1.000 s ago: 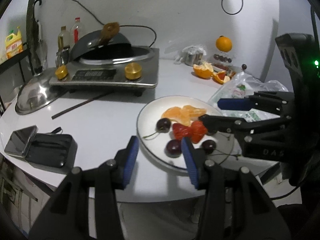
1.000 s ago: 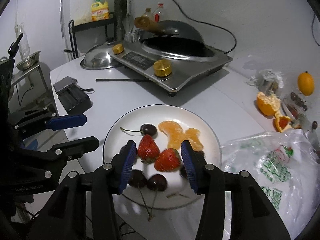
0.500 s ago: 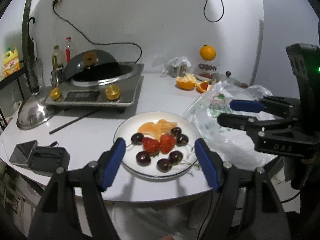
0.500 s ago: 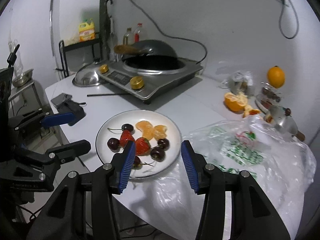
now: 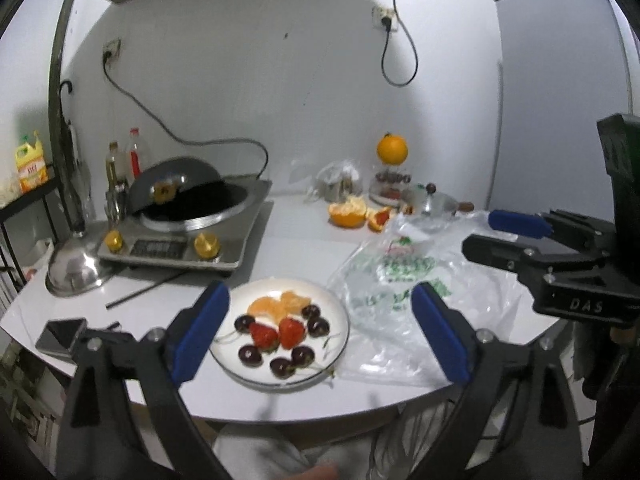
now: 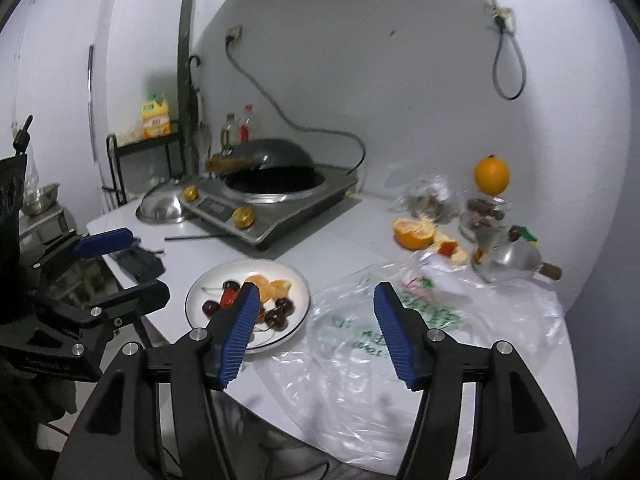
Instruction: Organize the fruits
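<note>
Both tongs (image 5: 320, 334) (image 6: 316, 332) wider, farther from plate (image 5: 340, 344).

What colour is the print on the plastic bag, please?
Green with some red on the plastic bag; clearest in the left wrist view.

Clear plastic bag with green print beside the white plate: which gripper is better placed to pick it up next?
Probably the right gripper. Its opening jaws, with nothing between them, frame the clear plastic bag with green print. The left gripper, also opening, faces the white plate of fruit.
</note>
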`<state>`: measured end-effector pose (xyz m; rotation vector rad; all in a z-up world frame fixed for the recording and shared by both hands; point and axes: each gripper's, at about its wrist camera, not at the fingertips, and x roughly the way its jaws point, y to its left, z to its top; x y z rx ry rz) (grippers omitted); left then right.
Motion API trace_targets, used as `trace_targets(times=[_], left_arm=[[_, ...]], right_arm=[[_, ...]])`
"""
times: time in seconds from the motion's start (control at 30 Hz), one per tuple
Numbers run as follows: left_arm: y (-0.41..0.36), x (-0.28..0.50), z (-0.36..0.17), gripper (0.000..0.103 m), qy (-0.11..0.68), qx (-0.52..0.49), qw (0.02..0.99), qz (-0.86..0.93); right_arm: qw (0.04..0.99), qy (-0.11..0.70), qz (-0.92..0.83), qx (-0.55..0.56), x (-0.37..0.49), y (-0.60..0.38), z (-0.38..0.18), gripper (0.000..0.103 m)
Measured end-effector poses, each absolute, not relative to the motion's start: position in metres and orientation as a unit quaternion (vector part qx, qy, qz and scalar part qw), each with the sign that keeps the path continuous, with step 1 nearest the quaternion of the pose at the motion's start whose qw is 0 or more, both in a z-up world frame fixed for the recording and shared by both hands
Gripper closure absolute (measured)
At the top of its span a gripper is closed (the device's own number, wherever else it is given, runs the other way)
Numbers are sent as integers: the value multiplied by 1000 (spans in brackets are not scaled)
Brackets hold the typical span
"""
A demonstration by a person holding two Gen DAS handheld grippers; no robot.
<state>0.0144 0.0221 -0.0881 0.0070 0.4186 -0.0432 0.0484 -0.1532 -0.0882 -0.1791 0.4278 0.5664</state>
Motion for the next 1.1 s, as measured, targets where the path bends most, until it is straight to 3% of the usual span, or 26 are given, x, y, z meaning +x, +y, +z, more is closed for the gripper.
trace_targets(times=[0.33, 0.87, 0.97, 1.1], left_arm=[[-7, -8, -22, 9, 128, 5, 991, -29], [-14, -19, 33, 9, 77, 16, 997, -10], [-12, -21, 44, 8, 68, 14, 998, -5], [-9, -23, 53, 5, 59, 8, 998, 1]], right_arm=[[952, 151, 257, -71, 28, -190, -41, 40], [965, 69, 245, -64, 10, -205, 21, 38], [969, 58, 236, -48, 11, -212, 31, 24], [972, 50, 226, -41, 12, -218, 40, 24]])
